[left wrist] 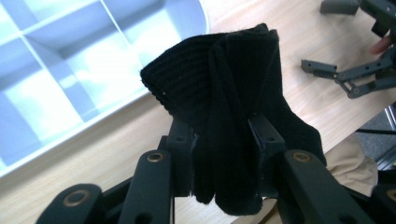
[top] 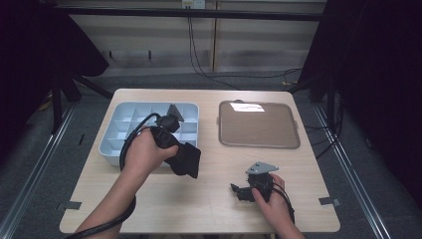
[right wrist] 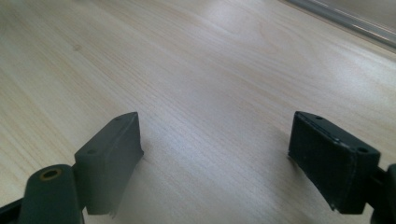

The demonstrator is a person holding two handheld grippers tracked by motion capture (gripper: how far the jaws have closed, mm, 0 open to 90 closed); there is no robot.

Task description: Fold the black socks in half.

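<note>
The left gripper has its jaws clamped on a black sock, just beside the divided tray. The right gripper rests on the desk, jaws spread wide apart.

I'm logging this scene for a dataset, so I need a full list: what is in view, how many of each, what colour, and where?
Divided organizer tray: one, pale blue-grey, on the table's left half, far side.
Flat tray: one, brown with a grey rim, on the table's right half, far side.
Knit cloth: one, black, clamped in the left gripper, lifted just beside the organizer's near right corner.
Table: one, light wood.
Left gripper: one, black, shut on the cloth, held in the left hand.
Right gripper: one, black, jaws apart, low over bare table at near right, held in the right hand.
</note>
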